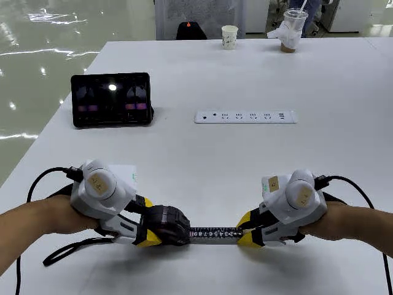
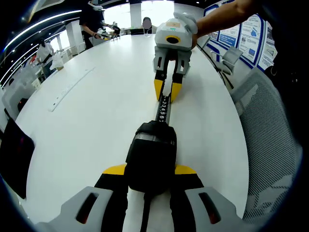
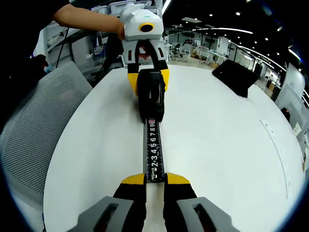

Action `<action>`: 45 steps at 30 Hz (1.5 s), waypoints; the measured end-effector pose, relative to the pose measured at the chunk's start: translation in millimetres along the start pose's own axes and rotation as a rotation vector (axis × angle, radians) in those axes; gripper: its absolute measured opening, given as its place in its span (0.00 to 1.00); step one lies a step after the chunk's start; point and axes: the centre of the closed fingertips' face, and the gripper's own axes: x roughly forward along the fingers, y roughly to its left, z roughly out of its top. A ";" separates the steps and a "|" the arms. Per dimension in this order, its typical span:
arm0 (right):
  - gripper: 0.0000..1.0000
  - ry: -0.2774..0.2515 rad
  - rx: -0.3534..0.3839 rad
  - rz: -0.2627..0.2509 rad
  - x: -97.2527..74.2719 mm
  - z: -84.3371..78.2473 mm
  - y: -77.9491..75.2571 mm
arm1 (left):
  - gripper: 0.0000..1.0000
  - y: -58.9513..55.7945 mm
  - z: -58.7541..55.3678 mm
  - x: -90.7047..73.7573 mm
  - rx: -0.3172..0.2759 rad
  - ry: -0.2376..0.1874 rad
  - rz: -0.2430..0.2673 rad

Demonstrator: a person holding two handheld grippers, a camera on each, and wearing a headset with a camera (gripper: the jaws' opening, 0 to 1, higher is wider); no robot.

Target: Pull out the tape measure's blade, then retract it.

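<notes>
Far left on the desk (image 1: 202, 166): a dark tablet (image 1: 111, 99), well clear of the work. The power strip (image 1: 245, 117) sits mid-desk, also clear.

Near edge, left to right: the left tool (image 1: 153, 225) is clenched on the tape measure (image 1: 169, 224). The black case sits btwn its yellow-tipped jaws, mouth pointing right. The blade (image 1: 214, 233) runs out of the case low along the desk (can't tell if it touches), w/ only a short run of numerals showing. Its free end is pinched in the right tool (image 1: 247, 228), jaws closed down on it. The right gripper view has the blade going straight in btwn the tips.

Judgement: step in hand = pull-out, prob. early, since little blade is out and the tools sit near each other. To do it well:
- **Anchor:** make the left tool's squeeze firm & steady so the case doesn't roll.
- **Pull:** move the right tool straight out to the right, along the blade's own line, at the same height. Sideways or upward drift will likely kink or twist the blade, or drag the end out of the pinch.
- **Pace:** the hold on the end looks shallow, so use an even pull, no jerks.
- **Retract:** walk the right tool back toward the case w/ the pinch on, rather than letting go & letting the blade snap in.
</notes>
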 end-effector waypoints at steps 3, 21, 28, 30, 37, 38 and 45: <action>0.09 0.001 0.003 0.000 -2.9 -3.7 0.2 | 0.27 -0.1 0.0 0.1 0.000 0.002 -0.001; 0.09 0.018 0.013 -0.015 -21.0 -25.5 0.5 | 0.27 -1.1 0.2 0.5 -0.001 0.008 -0.001; 0.09 0.026 0.015 -0.024 -27.6 -33.6 -0.6 | 0.27 -1.1 0.5 0.3 -0.001 0.009 -0.002; 0.09 0.033 0.014 -0.024 -30.0 -36.6 -0.3 | 0.27 -1.3 0.6 0.2 -0.002 0.009 -0.002; 0.09 0.046 0.019 -0.034 -41.7 -48.3 -2.0 | 0.27 -0.8 0.6 0.2 -0.004 0.010 -0.001; 0.09 0.048 0.021 -0.035 -43.0 -50.0 -2.1 | 0.27 -0.7 0.6 0.4 -0.004 0.010 -0.001; 0.09 0.060 0.028 -0.041 -51.4 -59.2 -1.2 | 0.27 -1.3 0.9 0.9 -0.004 0.014 -0.001</action>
